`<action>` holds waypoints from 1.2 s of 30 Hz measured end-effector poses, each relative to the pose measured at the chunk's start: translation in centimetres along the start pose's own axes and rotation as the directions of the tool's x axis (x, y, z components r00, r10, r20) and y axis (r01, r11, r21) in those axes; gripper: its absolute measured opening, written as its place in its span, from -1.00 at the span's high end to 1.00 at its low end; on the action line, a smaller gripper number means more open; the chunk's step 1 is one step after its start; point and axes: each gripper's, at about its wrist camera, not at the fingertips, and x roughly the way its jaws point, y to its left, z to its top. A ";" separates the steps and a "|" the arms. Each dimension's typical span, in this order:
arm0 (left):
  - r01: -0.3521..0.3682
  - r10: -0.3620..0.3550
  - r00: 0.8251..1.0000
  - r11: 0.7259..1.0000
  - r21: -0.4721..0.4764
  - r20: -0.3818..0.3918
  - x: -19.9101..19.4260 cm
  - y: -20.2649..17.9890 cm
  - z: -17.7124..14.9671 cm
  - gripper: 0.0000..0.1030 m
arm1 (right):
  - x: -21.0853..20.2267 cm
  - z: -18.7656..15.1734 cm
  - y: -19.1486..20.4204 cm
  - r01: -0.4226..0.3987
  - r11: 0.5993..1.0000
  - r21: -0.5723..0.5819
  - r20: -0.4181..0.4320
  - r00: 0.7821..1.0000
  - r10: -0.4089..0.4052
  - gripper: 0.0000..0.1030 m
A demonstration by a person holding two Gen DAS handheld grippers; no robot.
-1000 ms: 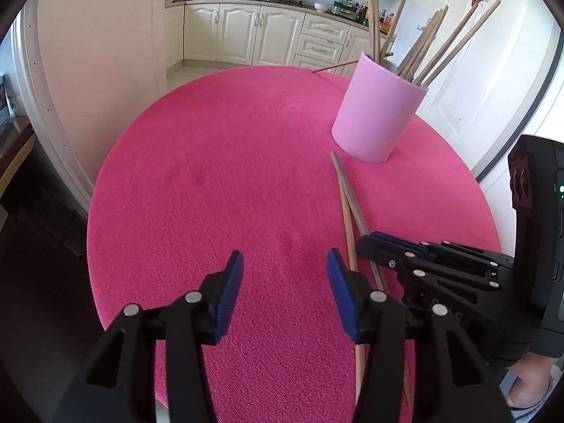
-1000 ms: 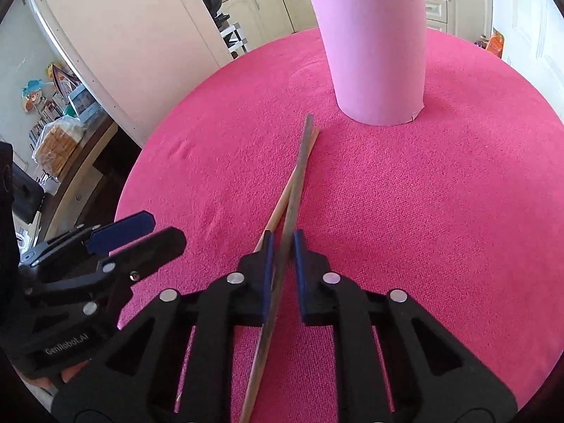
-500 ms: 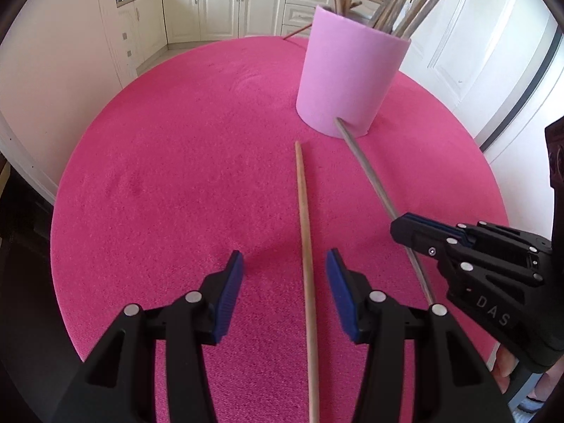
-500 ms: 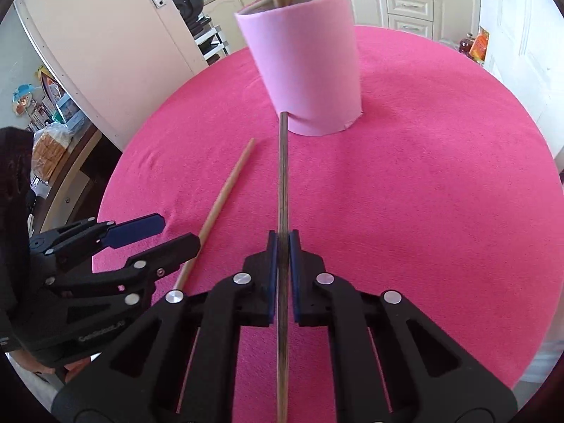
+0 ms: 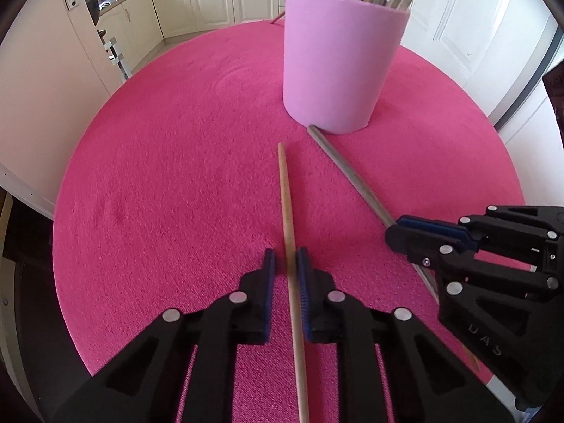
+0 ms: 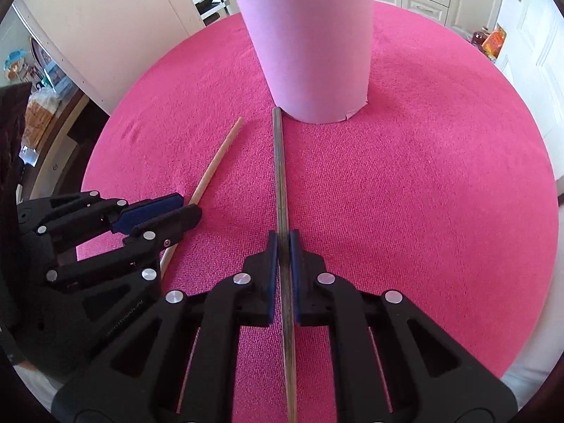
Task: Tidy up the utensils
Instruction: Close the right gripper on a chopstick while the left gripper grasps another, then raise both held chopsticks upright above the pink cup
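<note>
Left gripper [image 5: 286, 264] jaws closing on light chopstick [image 5: 286, 204] — stick between pads, tip toward 12 o'clock. Right gripper [image 6: 283, 246] clamped tight on dark chopstick [image 6: 280, 169], far tip just beside pink cup [image 6: 310, 42] base at 12 o'clock — cup on pink tablecloth [image 6: 423, 194].

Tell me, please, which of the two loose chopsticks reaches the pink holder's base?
The dark grey chopstick in the right gripper; the light wooden chopstick stops short of the pink holder.

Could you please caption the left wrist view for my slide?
Left gripper closing on a pale chopstick, a grey chopstick beside it, before the pink cup.
</note>
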 end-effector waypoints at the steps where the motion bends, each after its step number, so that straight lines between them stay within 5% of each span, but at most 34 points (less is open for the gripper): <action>1: 0.007 -0.007 1.000 1.000 -0.008 0.007 -0.1 0.1 -0.1 0.85 | 0.0 -0.2 0.1 0.000 1.000 -0.002 0.005 1.000 0.000 0.86; 8: 0.090 -0.083 0.990 0.994 -0.061 0.115 -1.7 1.1 -0.7 0.88 | -1.7 -1.6 -0.5 -0.063 0.998 0.013 0.117 0.991 0.061 0.87; 16: 0.158 -0.132 0.959 0.984 -0.085 0.250 -5.6 2.2 -1.2 0.88 | -4.9 -2.6 -0.3 -0.160 0.987 0.006 0.248 0.957 0.154 0.87; 20: 0.190 -0.148 0.926 0.978 -0.090 0.346 -7.9 2.6 -1.0 0.88 | -7.1 -2.8 0.1 -0.189 0.982 -0.010 0.334 0.925 0.181 0.88; 25: 0.201 -0.146 0.864 0.977 -0.065 0.483 -11.1 2.1 -0.9 0.88 | -10.2 -2.7 0.7 -0.198 0.979 -0.046 0.446 0.873 0.198 0.89; 29: 0.231 -0.169 0.828 0.972 -0.050 0.535 -12.3 1.9 -0.5 0.88 | -11.4 -2.2 1.1 -0.198 0.978 -0.059 0.477 0.855 0.202 0.90; 36: 0.229 -0.161 0.850 0.971 -0.076 0.502 -11.9 2.1 0.4 0.88 | -10.8 -1.8 0.8 -0.193 0.981 -0.034 0.460 0.868 0.187 0.90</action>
